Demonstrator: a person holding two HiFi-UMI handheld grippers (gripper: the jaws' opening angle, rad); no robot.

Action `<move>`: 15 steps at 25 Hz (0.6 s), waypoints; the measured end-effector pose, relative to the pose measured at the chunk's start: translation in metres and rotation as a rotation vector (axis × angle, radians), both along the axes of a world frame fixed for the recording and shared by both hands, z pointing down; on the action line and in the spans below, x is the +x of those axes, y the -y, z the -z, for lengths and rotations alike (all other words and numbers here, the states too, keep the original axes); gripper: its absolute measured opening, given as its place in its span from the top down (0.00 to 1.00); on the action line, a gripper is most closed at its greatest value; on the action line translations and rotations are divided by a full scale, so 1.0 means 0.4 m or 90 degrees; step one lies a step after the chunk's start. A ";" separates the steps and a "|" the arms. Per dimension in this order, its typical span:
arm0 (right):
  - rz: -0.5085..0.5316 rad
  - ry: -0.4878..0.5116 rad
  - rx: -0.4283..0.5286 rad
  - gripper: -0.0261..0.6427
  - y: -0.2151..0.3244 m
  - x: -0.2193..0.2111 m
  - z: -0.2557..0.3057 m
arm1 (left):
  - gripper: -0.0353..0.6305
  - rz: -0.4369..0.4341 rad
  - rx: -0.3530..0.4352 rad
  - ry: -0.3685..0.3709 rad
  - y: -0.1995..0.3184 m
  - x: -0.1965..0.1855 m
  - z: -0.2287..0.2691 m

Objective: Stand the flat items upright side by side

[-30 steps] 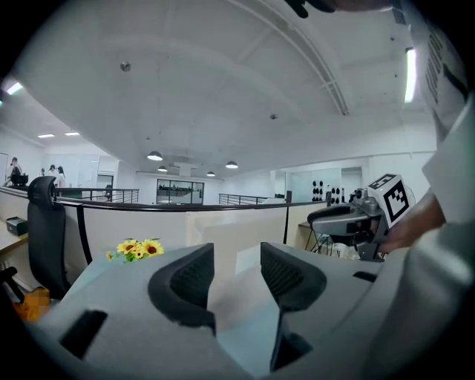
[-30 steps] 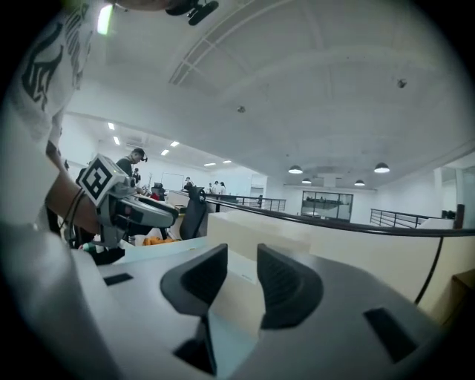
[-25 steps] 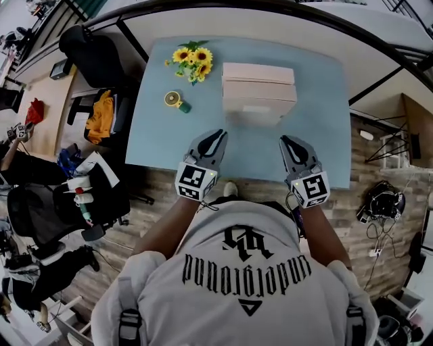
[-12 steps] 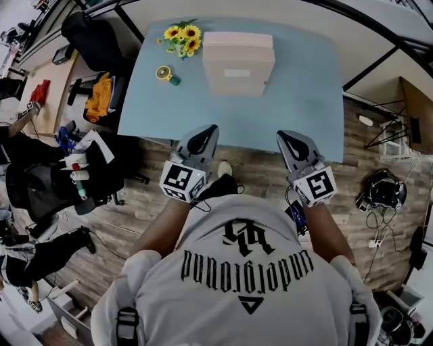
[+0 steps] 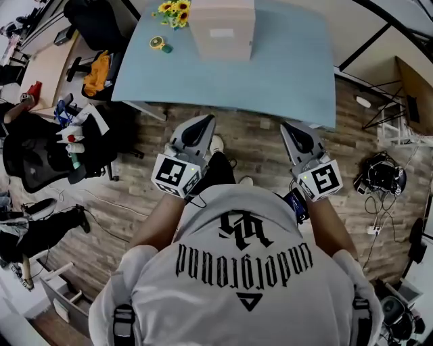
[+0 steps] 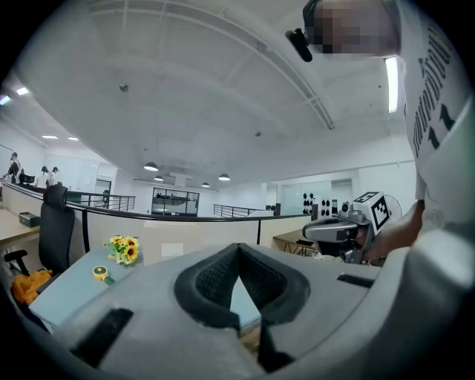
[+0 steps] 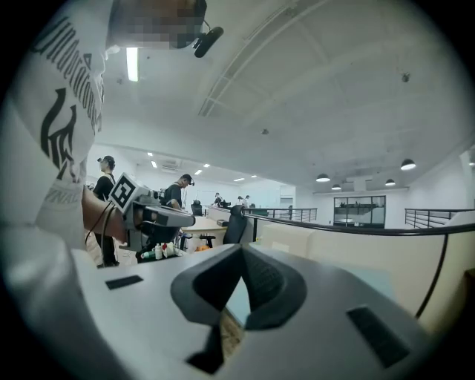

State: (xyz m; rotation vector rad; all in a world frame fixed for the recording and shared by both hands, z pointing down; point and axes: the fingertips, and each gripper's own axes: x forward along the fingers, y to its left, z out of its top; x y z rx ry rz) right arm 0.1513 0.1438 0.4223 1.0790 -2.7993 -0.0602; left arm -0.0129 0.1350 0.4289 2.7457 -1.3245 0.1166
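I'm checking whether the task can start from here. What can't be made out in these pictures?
- Flat items: seen in no view; whether the box holds them cannot be told.
- Box: far side cut off by the head view's top edge.
- Sunflowers: partly cut off by that edge.
- Small yellow round object: too small to identify.
- Table: mostly hidden behind the right hand-held gripper in its own view.

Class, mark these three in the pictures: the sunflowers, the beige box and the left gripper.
sunflowers [image 5: 173, 7]: head view, on the yellow blooms.
beige box [image 5: 223, 40]: head view, on its near face.
left gripper [image 5: 207, 121]: head view, at its closed jaw tips.
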 end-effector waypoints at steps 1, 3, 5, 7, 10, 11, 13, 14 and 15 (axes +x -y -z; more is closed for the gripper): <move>-0.002 0.001 0.000 0.95 -0.021 0.007 0.002 | 0.95 -0.001 -0.002 0.000 -0.024 0.004 0.002; -0.004 0.005 0.001 0.95 -0.062 0.017 0.010 | 0.95 0.000 -0.004 0.000 -0.069 0.007 0.010; -0.002 0.009 0.004 0.95 -0.097 0.024 0.020 | 0.95 0.002 -0.001 0.001 -0.106 0.008 0.022; -0.001 0.009 0.007 0.95 -0.127 0.025 0.027 | 0.95 0.004 0.003 -0.002 -0.135 0.003 0.036; -0.001 0.009 0.015 0.95 -0.153 0.007 0.037 | 0.95 0.013 0.012 -0.010 -0.163 -0.024 0.056; -0.001 0.009 0.019 0.95 -0.160 -0.002 0.041 | 0.95 0.013 0.014 -0.012 -0.171 -0.035 0.058; -0.002 0.011 0.023 0.95 -0.172 -0.022 0.047 | 0.95 0.016 0.016 -0.014 -0.185 -0.058 0.062; -0.003 0.013 0.023 0.95 -0.176 -0.033 0.050 | 0.95 0.019 0.017 -0.015 -0.191 -0.071 0.066; -0.005 0.016 0.024 0.95 -0.179 -0.047 0.054 | 0.95 0.021 0.018 -0.015 -0.194 -0.087 0.068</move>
